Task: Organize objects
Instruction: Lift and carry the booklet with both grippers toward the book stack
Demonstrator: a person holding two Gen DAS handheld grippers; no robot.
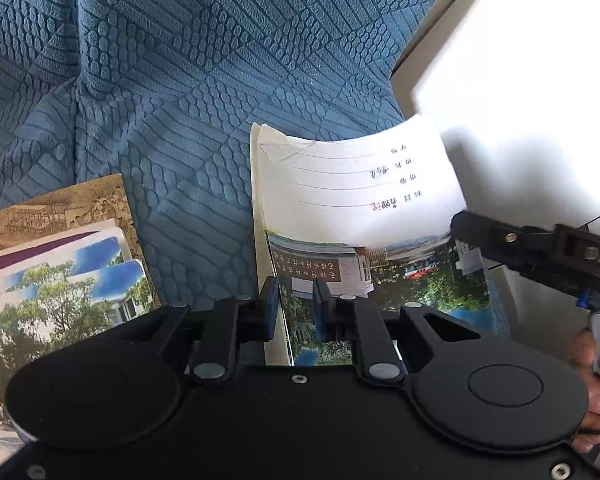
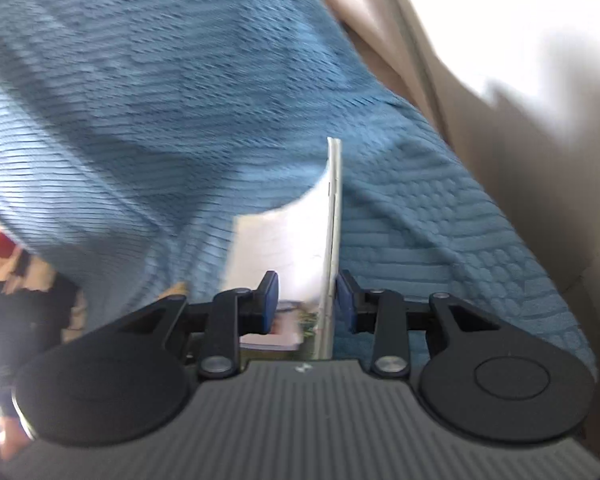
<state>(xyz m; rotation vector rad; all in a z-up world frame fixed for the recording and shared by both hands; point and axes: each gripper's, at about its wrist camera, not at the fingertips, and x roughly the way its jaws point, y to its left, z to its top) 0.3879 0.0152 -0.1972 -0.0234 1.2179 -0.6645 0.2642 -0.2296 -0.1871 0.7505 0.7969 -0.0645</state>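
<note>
Both wrist cameras are looking steeply down, close over the blue textured cloth (image 1: 188, 92); both are sharing the exercise book (image 2: 332, 220).

Booklet (image 1: 360, 216) on textured cloth (image 1: 180, 80), centre-right, stack of booklets (image 1: 60, 272) well apart to its left on same cloth, pale board (image 1: 520, 80) behind-right of booklet, overlapping its far corner.
</note>
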